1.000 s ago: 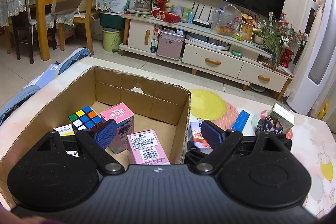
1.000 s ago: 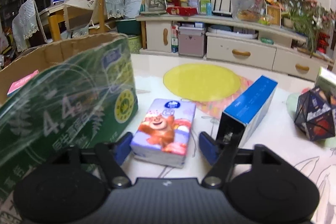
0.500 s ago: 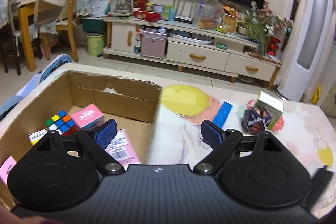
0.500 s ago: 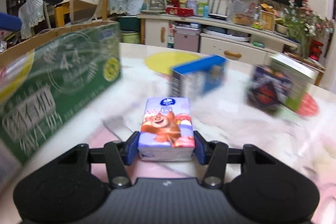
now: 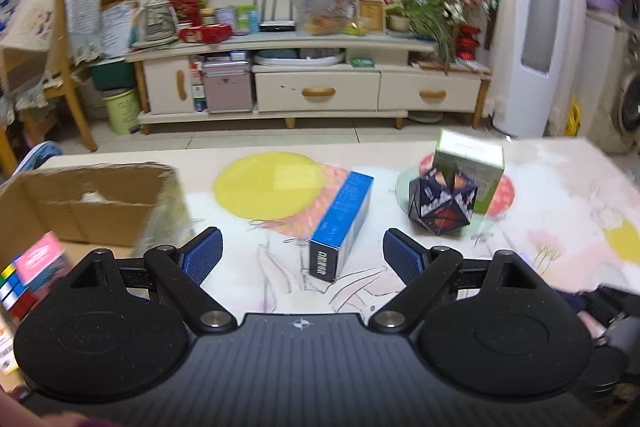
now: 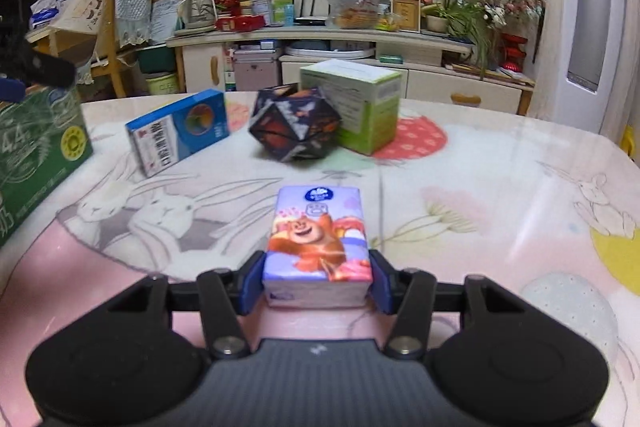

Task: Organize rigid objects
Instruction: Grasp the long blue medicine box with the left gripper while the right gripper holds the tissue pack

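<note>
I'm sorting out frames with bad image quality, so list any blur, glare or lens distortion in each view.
Left wrist view: motion blur smears the cardboard box and green box; fisheye bends the white appliance. Right wrist view: the tissue pack is sharp, the dark polyhedron soft; glare streaks the table cover; its edge bows.

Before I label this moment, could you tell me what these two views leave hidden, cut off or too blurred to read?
- Left wrist view: the cardboard box runs off the left edge; the left gripper body hides its near part.
- Left wrist view: the Rubik's cube is cut by the left edge and blurred.
- Right wrist view: the right gripper pads cover the tissue pack sides.
- Right wrist view: print on the blue box is too blurred.
</note>
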{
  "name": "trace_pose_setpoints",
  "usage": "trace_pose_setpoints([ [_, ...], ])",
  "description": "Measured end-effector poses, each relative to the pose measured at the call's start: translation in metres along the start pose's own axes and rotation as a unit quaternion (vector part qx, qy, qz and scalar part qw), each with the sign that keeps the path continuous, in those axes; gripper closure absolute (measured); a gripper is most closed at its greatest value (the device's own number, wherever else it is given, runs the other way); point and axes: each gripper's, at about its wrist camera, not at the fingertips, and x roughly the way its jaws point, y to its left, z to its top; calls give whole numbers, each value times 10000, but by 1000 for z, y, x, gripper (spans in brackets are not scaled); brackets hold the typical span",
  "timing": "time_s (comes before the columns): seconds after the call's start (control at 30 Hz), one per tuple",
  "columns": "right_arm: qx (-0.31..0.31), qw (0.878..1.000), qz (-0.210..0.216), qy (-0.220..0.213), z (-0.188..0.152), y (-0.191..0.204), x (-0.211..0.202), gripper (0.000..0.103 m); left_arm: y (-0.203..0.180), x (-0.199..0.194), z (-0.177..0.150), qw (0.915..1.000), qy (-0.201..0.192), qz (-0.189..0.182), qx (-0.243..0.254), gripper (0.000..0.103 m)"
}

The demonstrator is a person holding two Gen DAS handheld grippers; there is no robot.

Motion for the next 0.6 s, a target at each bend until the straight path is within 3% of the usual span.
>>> trace_pose_setpoints([
  [0.2, -44, 9998, 185, 61, 2, 0, 4, 33, -17, 48, -7, 9979, 82, 114, 635, 0],
  [0.33, -140, 9996, 217, 83, 3, 0, 6, 25, -20, 70, -6, 9981, 134, 73, 592, 0],
  [0.6, -65, 9995, 315, 29, 6, -7, 10, 22, -31, 105, -3, 9974, 222, 126, 678, 4],
])
